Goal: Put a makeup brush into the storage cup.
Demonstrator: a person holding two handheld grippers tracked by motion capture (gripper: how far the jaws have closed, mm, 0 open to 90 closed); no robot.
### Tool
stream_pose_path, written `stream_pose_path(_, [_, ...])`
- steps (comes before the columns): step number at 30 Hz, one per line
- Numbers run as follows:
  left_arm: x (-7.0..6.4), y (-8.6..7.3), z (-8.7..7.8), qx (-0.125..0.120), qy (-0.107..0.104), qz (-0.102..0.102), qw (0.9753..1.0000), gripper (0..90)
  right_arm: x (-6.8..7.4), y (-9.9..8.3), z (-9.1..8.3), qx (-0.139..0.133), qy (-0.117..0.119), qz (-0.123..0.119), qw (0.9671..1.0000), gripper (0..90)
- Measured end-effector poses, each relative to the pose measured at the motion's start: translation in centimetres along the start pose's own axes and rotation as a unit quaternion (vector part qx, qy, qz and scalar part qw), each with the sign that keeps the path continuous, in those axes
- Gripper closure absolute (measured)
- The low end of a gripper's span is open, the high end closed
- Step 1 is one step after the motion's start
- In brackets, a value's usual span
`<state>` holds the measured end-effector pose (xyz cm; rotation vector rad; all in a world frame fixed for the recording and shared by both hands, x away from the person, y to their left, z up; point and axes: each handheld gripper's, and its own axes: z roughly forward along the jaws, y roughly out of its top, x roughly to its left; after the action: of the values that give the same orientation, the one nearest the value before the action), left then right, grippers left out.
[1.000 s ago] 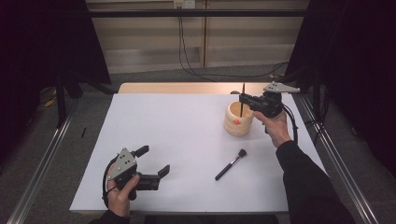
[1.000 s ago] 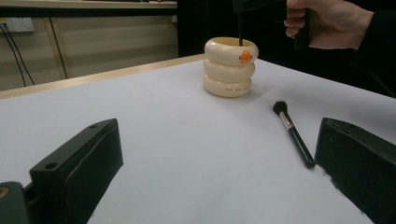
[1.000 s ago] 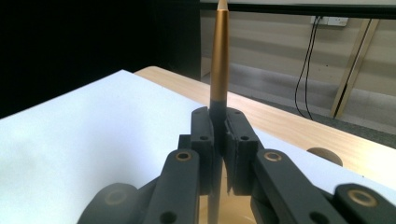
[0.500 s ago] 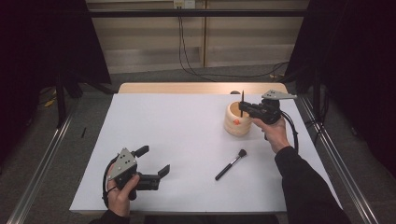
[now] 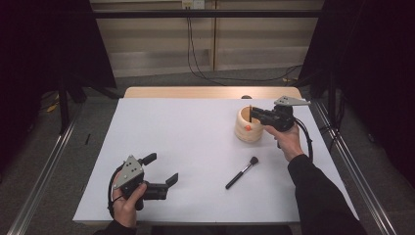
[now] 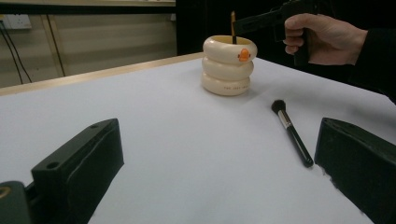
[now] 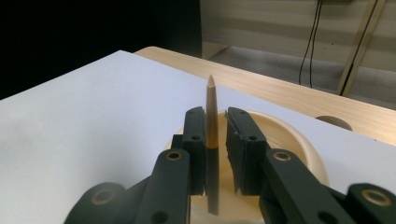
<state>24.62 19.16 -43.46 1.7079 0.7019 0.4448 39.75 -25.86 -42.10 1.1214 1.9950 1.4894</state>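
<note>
A cream ringed holder (image 5: 247, 132) (image 6: 228, 70) with an orange dot stands at the table's back right. My right gripper (image 5: 254, 115) (image 7: 215, 130) hovers level over its mouth, shut on a thin pointed brown stick (image 5: 250, 111) (image 7: 211, 112) that stands upright with its dark lower end inside the holder (image 7: 299, 140). From the left gripper view the stick (image 6: 232, 28) pokes up out of the holder. A black makeup brush (image 5: 242, 172) (image 6: 292, 133) lies flat on the table in front of the holder. My left gripper (image 5: 162, 168) (image 6: 219, 158) is open near the front left, holding nothing.
The white tabletop (image 5: 186, 132) has a bare wooden strip (image 5: 195, 92) along its far edge. Metal rails run along both sides on the floor, and cables hang down the back wall.
My right gripper has sunk lower with the stick, putting its lower end down into the holder. The left gripper and the makeup brush have stayed where they were.
</note>
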Motion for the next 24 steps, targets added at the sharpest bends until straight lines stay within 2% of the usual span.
stream_pose_path(4, [0.03, -0.01, -0.02, 0.003, 0.003, -0.001, 1.0, 1.1, 0.05, 0.07, 0.03, -0.002, -0.001, 0.002, 1.0, 73.8])
stream_pose_path(8, [0.07, 0.02, -0.06, -0.002, 0.006, -0.006, 1.0, 1.2, 0.17, 0.07, -0.03, -0.007, 0.001, 0.006, 1.0, 63.1])
stream_pose_path(15, [0.13, 0.03, -0.05, -0.004, 0.007, -0.007, 0.9999, 1.2, 0.34, 0.27, -0.29, -0.012, 0.003, -0.003, 0.9999, 44.5])
stream_pose_path(19, [0.23, 0.03, -0.01, -0.006, 0.003, -0.009, 0.9999, 1.2, 0.66, 0.38, -0.37, -0.011, 0.007, -0.006, 0.9999, 27.2])
stream_pose_path(23, [0.35, 0.06, -0.07, -0.004, 0.013, -0.008, 0.9999, 1.4, 0.96, 0.52, -0.45, -0.017, 0.012, 0.003, 0.9998, 12.0])
stream_pose_path(24, [0.31, 0.06, -0.06, -0.007, 0.013, -0.01, 0.9998, 1.4, 1.0, 0.49, -0.46, -0.017, 0.013, -0.004, 0.9998, 6.7])
